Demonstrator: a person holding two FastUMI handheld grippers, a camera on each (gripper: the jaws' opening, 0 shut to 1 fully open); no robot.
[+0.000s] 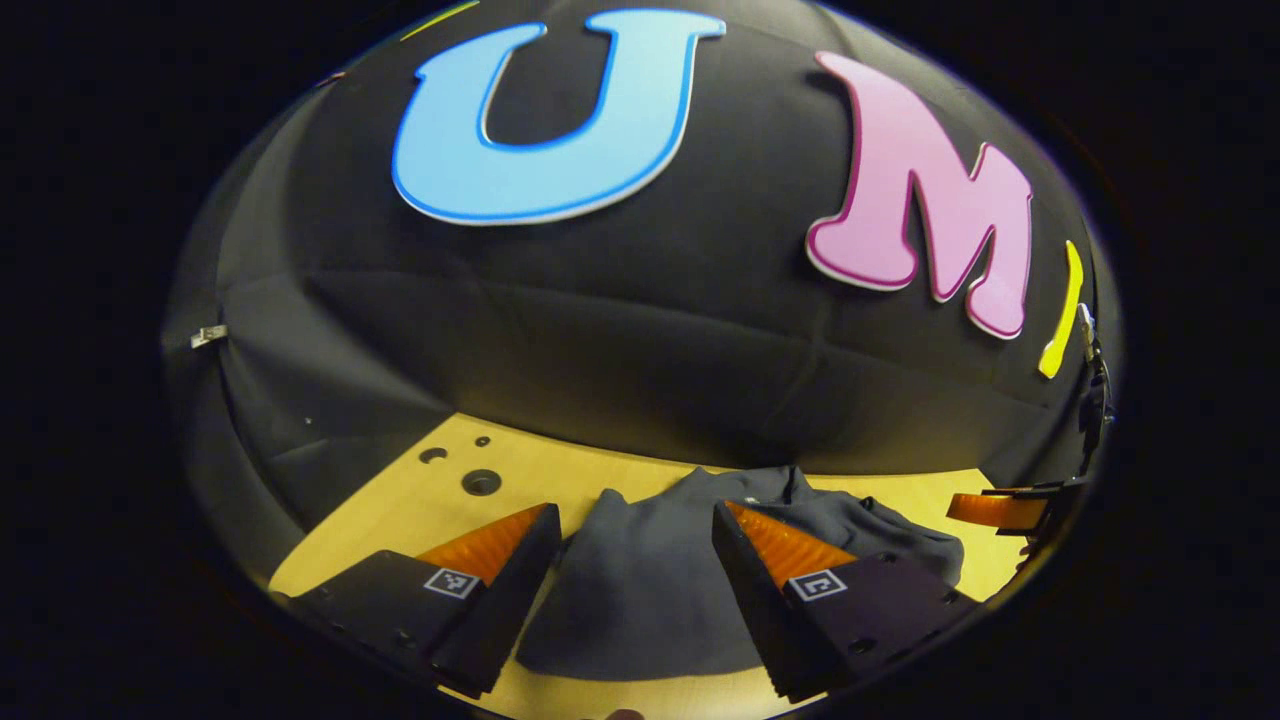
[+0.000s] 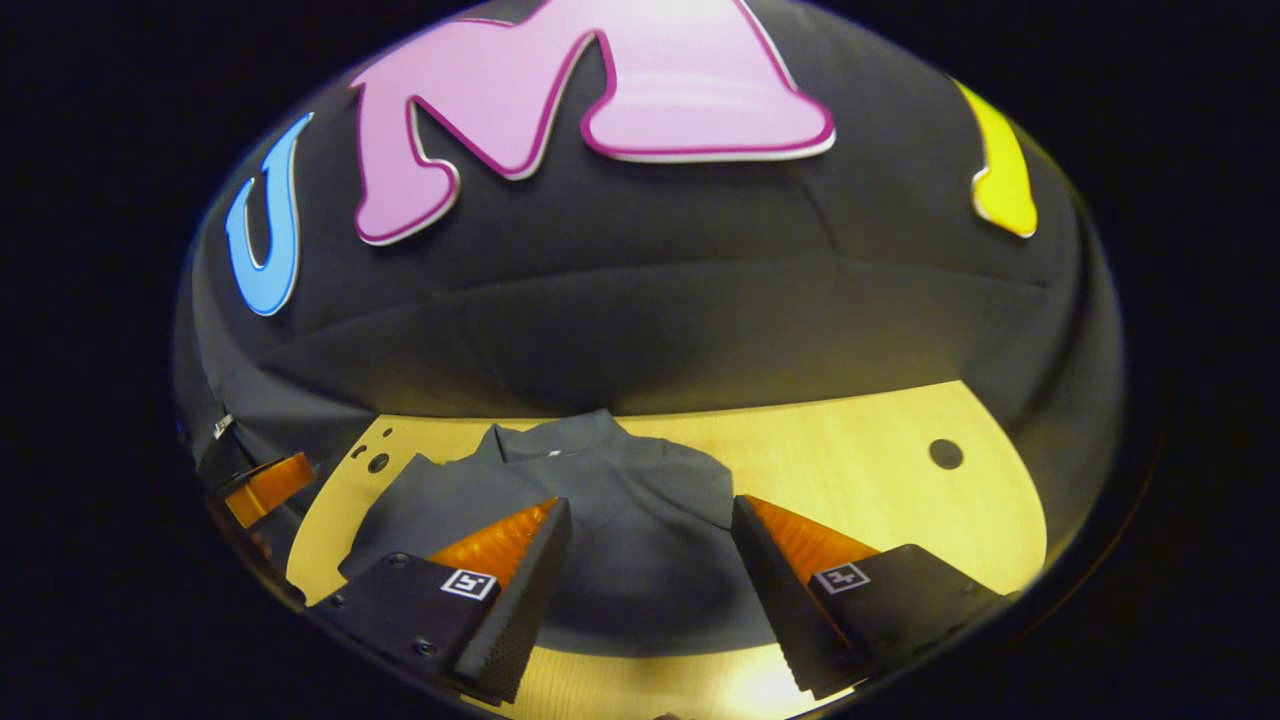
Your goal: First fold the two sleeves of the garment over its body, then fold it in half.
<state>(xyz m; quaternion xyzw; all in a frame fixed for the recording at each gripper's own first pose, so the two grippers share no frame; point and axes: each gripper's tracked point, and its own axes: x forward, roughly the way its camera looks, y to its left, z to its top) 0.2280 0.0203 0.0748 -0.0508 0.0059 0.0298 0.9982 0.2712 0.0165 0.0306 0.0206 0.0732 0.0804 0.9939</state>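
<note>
The grey garment (image 1: 640,590) lay crumpled on the wooden worktop (image 1: 420,500), spread ahead of and between the fingers of both tongs. The left tongs (image 1: 635,535) stood released above it, fingers wide apart, gripping nothing. The right tongs (image 2: 650,530) were likewise released over the cloth, with bare worktop beyond their right finger.

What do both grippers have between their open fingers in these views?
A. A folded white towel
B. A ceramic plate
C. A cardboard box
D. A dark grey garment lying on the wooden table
D: the left gripper and the right gripper both stand open above the dark grey garment, which lies on the wooden table.
</note>
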